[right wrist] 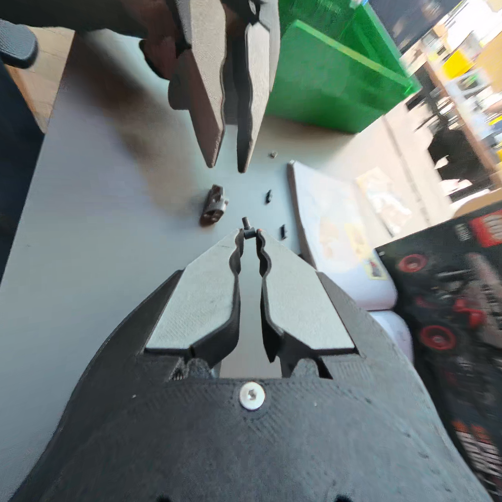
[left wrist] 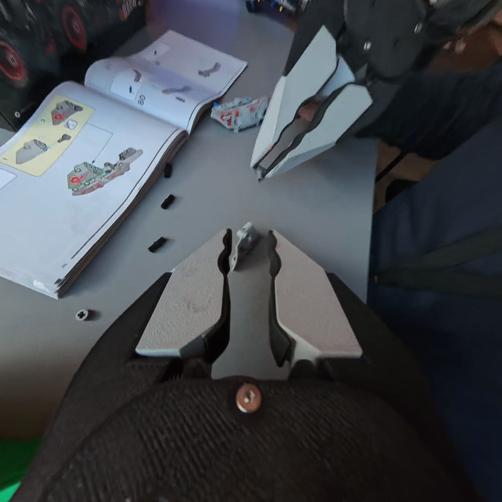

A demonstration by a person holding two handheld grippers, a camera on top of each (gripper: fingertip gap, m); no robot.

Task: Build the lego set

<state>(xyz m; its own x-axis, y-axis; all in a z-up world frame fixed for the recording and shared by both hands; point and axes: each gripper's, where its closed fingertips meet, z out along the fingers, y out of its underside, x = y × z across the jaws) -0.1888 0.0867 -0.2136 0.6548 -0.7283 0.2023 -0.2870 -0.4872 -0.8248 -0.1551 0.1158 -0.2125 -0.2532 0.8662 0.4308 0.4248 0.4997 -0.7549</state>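
Note:
My left gripper (left wrist: 248,239) is open, its jaws on either side of a small grey lego piece (left wrist: 244,244) that lies on the grey table (left wrist: 312,217). In the right wrist view the left gripper (right wrist: 228,168) hangs just above that piece (right wrist: 213,205), apart from it. My right gripper (right wrist: 248,232) is shut on a small black pin (right wrist: 247,229) at its fingertips, close to the piece. It also shows in the left wrist view (left wrist: 259,172), slanting down from the upper right. A grey lego assembly with red markings (left wrist: 239,114) lies farther back.
An open instruction booklet (left wrist: 95,163) lies on the left. Three black pins (left wrist: 167,201) lie in a row beside it, and a grey bush (left wrist: 82,315) near its corner. A black box with red wheels (right wrist: 448,326) and a green bin (right wrist: 326,76) stand at the table's sides. My hands' fingertips stand some 5 cm from each other. The grey bush (left wrist: 82,315) is about 12 cm from my left fingertips.

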